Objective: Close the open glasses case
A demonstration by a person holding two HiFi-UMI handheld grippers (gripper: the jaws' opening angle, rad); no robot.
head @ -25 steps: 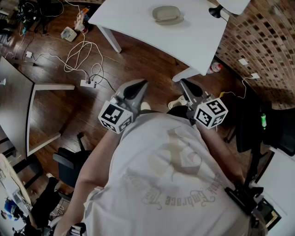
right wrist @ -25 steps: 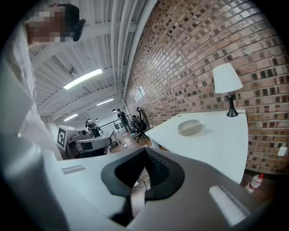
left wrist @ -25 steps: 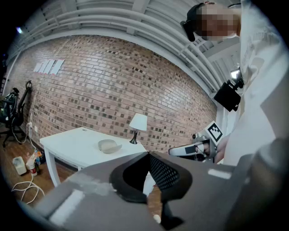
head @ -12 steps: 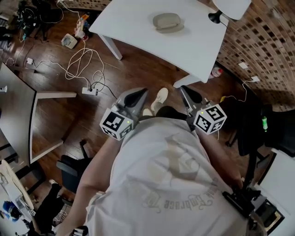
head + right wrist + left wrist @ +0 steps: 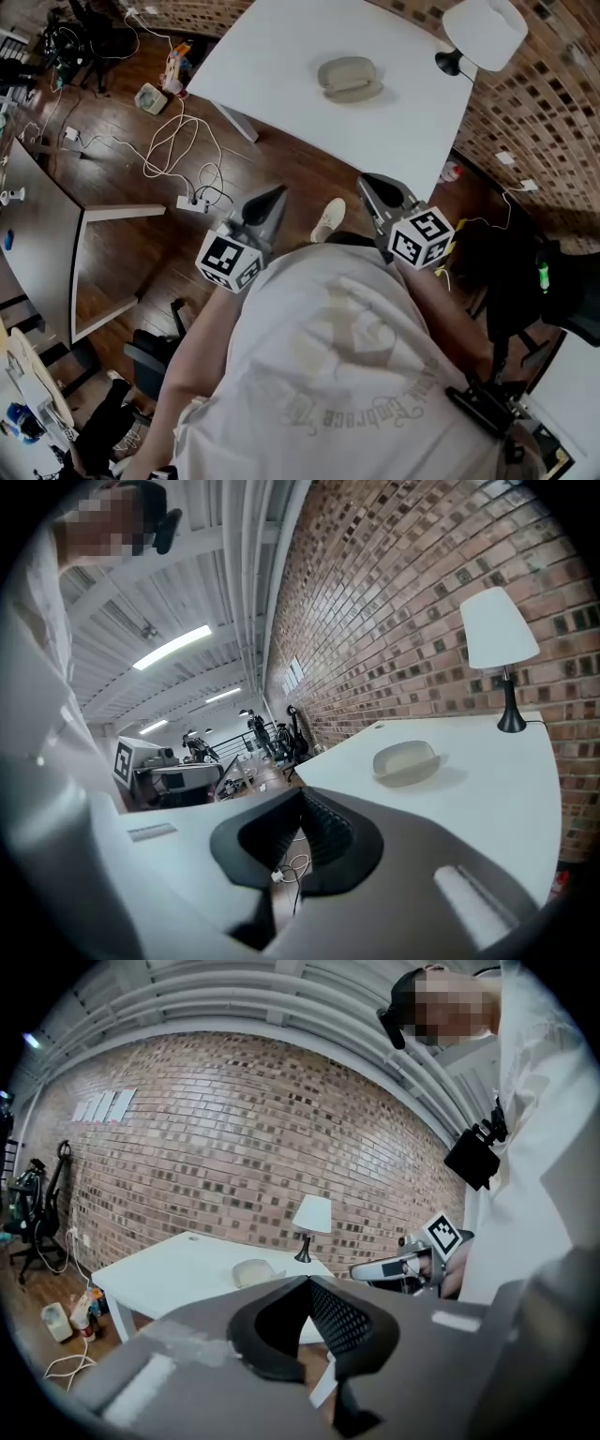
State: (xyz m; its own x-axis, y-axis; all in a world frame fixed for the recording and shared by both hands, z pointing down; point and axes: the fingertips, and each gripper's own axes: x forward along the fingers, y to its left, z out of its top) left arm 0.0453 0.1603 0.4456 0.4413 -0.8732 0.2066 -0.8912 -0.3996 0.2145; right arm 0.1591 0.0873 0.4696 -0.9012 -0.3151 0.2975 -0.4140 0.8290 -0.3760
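**Subject.** The glasses case (image 5: 349,77) lies on the white table (image 5: 272,66), well in from the table's near edge and towards its lamp end. It is pale and rounded. Its lid sits slightly off the wider base, so it appears ajar, though the size of the gap cannot be judged from here. Nothing touches it.

**Surroundings.** A white lamp (image 5: 483,33) stands at the table's far right corner, apart from the case. The rest of the tabletop is bare. Off the table's left side, cables (image 5: 173,136) lie looped on the wooden floor.

**Grippers.** The left gripper (image 5: 277,193) and the right gripper (image 5: 367,180) are both held short of the table's near edge, over the floor, pointing towards the table. On each one the jaws are closed together with nothing between them.

**Assessment.** The step in hand is the approach, and closing has not begun.

- Both grippers should come in over the table's near edge together.
- One closed tip should brace the base from the side, since a light case on a smooth tabletop will likely slide.
- The other tip should press down on the lid at the edge opposite the hinge until the lid seats.
- The hinge side cannot be made out, so it should be confirmed at closer range.
- The right gripper should be kept away from the lamp.
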